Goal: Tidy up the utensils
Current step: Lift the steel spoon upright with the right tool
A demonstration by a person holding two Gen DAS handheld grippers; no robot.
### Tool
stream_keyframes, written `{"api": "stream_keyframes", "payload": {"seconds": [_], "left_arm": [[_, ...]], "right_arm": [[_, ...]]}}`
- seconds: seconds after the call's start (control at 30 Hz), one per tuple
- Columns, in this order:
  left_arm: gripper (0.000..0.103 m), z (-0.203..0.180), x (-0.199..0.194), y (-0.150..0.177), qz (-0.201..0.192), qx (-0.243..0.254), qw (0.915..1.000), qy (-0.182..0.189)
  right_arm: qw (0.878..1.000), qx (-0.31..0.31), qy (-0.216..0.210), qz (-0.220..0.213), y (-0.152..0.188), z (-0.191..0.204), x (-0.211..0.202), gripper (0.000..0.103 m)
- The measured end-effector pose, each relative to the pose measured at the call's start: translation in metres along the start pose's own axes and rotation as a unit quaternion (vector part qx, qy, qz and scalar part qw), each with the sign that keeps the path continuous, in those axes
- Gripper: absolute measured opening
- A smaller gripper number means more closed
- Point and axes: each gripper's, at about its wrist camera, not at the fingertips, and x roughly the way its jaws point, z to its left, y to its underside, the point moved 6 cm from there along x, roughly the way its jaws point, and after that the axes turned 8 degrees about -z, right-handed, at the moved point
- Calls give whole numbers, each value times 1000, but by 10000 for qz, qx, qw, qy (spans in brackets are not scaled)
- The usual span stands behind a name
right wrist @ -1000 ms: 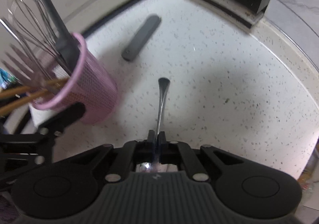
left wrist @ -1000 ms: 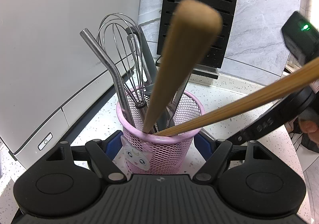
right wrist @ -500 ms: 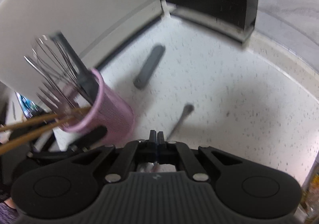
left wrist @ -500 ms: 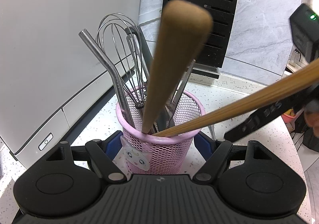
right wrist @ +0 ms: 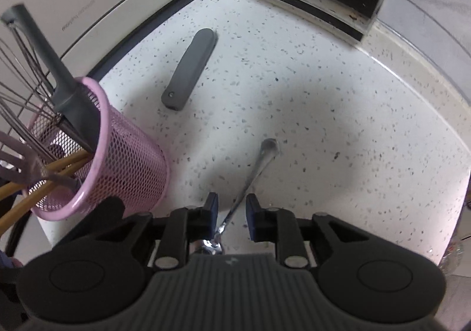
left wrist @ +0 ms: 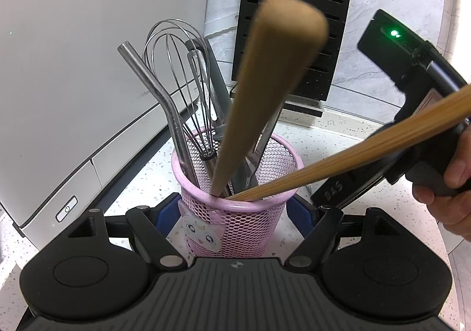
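The pink wire-mesh utensil cup with a small cat sticker on its front stands on the white speckled countertop, and the left gripper holds it: one blue-padded finger presses on each side of the cup.

Inside the cup stand a steel wire whisk, a bent steel drinking straw, a grey-handled tool, a thick wooden handle that leans toward the camera, and bamboo chopsticks that lean out over the rim on the side of the right gripper. Behind the cup is a large white appliance with a power button low on its front, and beside that a black slotted knife block against the grey marble wall.

The right gripper points steeply down at the countertop, just beside the cup. Its jaws have just been opening, and now they stand a little apart. A slim steel utensil, maybe a spoon, lies between them, its handle end pointing away from the gripper, and the pads do not press on it. A person's hand holds the right gripper's handle.

Farther from the cup, toward the appliance, a dark grey oblong handle-like piece lies flat on the countertop.
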Motion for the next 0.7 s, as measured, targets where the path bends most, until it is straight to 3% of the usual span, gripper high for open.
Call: {"api": "stream_keyframes", "payload": {"seconds": [0.1, 0.3, 0.37, 0.53, 0.7], "left_arm": [[90, 0, 0, 0, -2, -9, 10000, -1], [90, 0, 0, 0, 2, -23, 10000, 1], [90, 0, 0, 0, 2, -25, 10000, 2], [90, 0, 0, 0, 6, -28, 10000, 4], [90, 0, 0, 0, 8, -25, 10000, 3]], "right_arm": [[9987, -454, 249, -31, 3, 9, 2, 16], [9967, -807, 87, 65, 1, 12, 2, 0], [9954, -958, -18, 58, 0, 13, 2, 0], [9969, -671, -418, 49, -2, 6, 1, 0], [9959, -629, -567, -304, -3, 6, -15, 0]]}}
